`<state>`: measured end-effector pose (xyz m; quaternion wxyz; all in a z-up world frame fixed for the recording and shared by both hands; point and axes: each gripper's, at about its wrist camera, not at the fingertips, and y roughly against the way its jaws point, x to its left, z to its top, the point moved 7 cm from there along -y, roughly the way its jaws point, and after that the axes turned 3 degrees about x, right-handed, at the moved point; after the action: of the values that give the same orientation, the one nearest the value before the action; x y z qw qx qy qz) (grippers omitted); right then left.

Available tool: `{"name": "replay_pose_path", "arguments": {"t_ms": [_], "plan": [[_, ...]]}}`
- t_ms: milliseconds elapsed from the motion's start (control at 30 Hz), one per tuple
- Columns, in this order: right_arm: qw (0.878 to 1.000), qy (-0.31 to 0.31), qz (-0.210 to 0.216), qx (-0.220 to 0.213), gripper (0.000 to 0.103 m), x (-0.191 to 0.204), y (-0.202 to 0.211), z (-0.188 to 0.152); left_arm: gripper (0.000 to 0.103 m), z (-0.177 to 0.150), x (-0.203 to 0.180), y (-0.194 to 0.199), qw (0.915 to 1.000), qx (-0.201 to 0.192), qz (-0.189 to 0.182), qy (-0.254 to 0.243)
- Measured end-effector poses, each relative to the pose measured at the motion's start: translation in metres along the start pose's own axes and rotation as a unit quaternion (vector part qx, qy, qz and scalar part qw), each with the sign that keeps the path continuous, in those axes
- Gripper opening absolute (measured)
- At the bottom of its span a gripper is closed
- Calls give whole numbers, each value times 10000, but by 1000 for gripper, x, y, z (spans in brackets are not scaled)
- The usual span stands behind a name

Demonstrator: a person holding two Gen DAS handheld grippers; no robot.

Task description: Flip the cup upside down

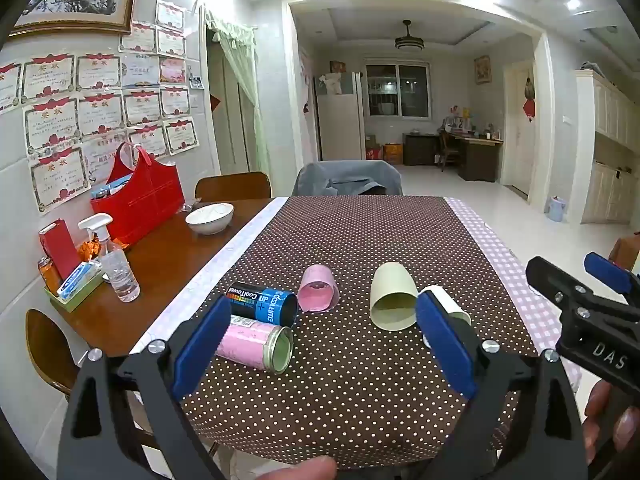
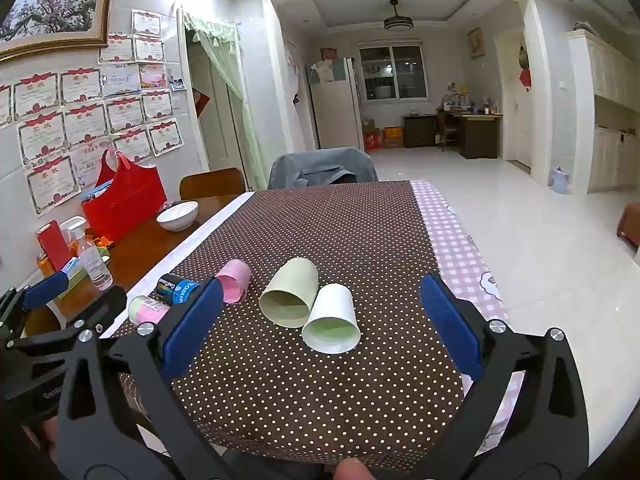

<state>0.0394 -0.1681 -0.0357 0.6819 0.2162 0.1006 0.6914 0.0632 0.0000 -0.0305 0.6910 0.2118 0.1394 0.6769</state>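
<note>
Several cups lie on their sides on the brown dotted tablecloth (image 1: pixel 352 240). A pale green cup (image 1: pixel 392 298) (image 2: pixel 290 298) lies with its mouth toward me, touching a white cup (image 2: pixel 334 320) (image 1: pixel 444 300) on its right. A pink cup (image 1: pixel 318 290) (image 2: pixel 236 280), a black and blue can (image 1: pixel 262 300) (image 2: pixel 176 286) and a pink tin (image 1: pixel 256 344) (image 2: pixel 146 310) lie to the left. My left gripper (image 1: pixel 324 344) is open and empty, above the table's near end. My right gripper (image 2: pixel 322 326) is open and empty, hovering before the white cup.
On the bare wood at the left stand a white bowl (image 1: pixel 210 218), a red bag (image 1: pixel 140 200), a spray bottle (image 1: pixel 114 260) and a small tray of boxes (image 1: pixel 74 284). A chair with a grey jacket (image 1: pixel 348 178) stands at the far end. The pink checked cloth edge (image 1: pixel 516 280) marks the right side.
</note>
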Motion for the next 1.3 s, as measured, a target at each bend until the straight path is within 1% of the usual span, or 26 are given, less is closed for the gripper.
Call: {"name": "replay_pose_path", "arguments": {"t_ms": [700,800,933,1300], "plan": [[10000,20,29,-7,97,0,2,-3,92,0,0,0,10000,8,-10,14],[10000,44,23,-21,97,5,5,4,92,0,0,0,10000,5,-18,26],[10000,52,40,-21,97,5,2,2,92,2,2,0,10000,9,-24,32],[10000,84,15,-29,97,6,2,3,92,-4,3,-4,10000,41,-38,27]]}}
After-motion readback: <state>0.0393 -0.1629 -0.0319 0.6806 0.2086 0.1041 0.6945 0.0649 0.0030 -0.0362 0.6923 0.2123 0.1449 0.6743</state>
